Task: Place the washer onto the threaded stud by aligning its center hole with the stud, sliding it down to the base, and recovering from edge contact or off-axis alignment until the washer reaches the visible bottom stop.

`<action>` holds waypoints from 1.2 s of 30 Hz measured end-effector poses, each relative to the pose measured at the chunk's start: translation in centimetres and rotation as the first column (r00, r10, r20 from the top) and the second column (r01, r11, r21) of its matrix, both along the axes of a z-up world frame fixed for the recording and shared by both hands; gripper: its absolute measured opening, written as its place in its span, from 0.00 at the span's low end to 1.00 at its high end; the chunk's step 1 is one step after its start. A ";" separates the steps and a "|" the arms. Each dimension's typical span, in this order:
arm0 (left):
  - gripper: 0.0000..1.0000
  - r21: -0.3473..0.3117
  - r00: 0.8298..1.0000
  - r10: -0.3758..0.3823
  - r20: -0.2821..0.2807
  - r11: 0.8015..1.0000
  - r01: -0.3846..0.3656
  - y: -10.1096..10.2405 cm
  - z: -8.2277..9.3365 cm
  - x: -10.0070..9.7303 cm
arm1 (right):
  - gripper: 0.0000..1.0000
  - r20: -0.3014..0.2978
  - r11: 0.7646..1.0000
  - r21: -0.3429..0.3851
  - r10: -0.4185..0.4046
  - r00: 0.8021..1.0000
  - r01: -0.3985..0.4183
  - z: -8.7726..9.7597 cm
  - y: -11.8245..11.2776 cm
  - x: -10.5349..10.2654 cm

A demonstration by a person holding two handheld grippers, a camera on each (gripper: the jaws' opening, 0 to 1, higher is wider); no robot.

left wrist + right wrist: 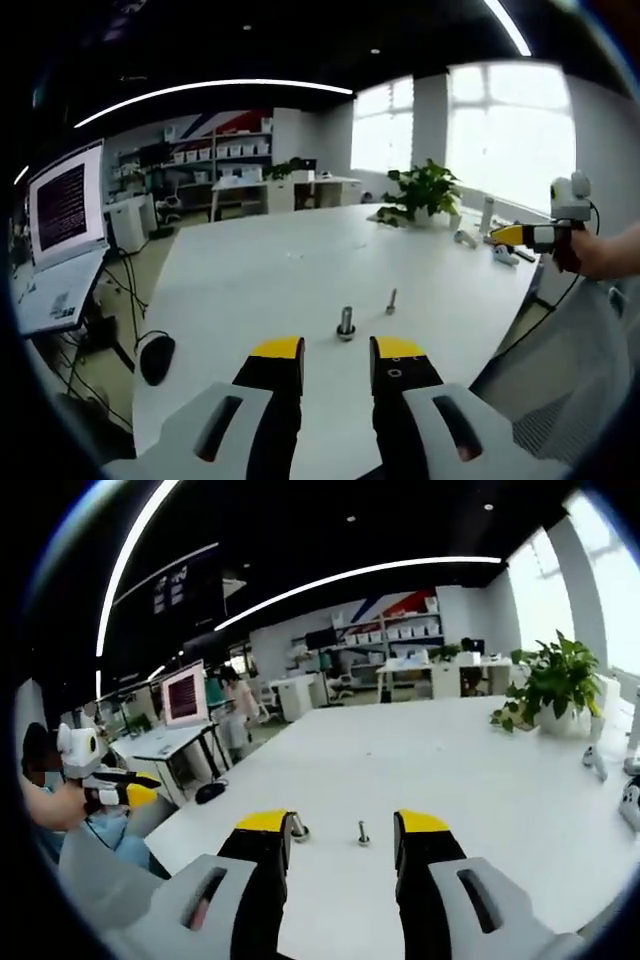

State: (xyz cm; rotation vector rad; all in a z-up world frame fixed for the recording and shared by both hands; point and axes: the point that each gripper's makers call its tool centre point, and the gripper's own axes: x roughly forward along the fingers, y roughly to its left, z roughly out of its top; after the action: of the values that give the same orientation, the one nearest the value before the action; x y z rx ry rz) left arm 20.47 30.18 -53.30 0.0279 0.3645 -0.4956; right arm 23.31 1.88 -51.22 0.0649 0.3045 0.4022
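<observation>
Stud (346, 323) stands between parted fingers (279, 349).

the left gripper view looks along its own jaws from one edge of the white table (300, 270), facing windows and shelving. the right gripper view looks in from an adjoining edge, toward the shelves. both sit low, near the threaded stud (346, 322) (298, 827), which they share.
</observation>
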 end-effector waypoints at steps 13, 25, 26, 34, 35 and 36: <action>0.27 -0.030 0.997 0.023 0.074 0.999 -0.021 0.1 1.6 0.1 | 0.48 -0.013 0.988 -0.147 0.056 0.998 -0.057 -1.9 0.4 -1.1; 0.34 -0.058 0.993 0.036 0.110 0.998 -0.030 0.1 2.4 0.4 | 0.51 -0.005 0.978 -0.200 0.056 0.998 -0.056 -2.2 0.0 -1.0; 0.34 -0.054 0.993 0.039 0.114 0.998 -0.033 0.2 2.5 0.4 | 0.52 -0.008 0.978 -0.202 0.054 0.999 -0.055 -2.3 0.0 -1.0; 0.35 -0.060 0.991 0.069 0.112 0.996 -0.062 0.9 2.4 0.6 | 0.70 0.015 0.967 -0.251 -0.039 0.999 0.042 -2.2 -1.9 -0.4; 0.35 -0.056 0.991 0.068 0.117 0.997 -0.061 0.9 2.5 0.6 | 0.70 0.018 0.968 -0.249 -0.040 0.999 0.043 -2.1 -1.8 -0.4; 0.35 -0.055 0.990 0.067 0.122 0.997 -0.061 1.0 2.5 0.6 | 0.70 0.024 0.968 -0.249 -0.038 0.999 0.043 -2.0 -1.7 -0.4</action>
State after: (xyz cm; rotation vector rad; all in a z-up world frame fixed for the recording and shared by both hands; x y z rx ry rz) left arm 21.03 31.16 -50.79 -0.0025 0.2308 -0.4374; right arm 22.89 0.15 -53.20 -0.1790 0.3327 0.3209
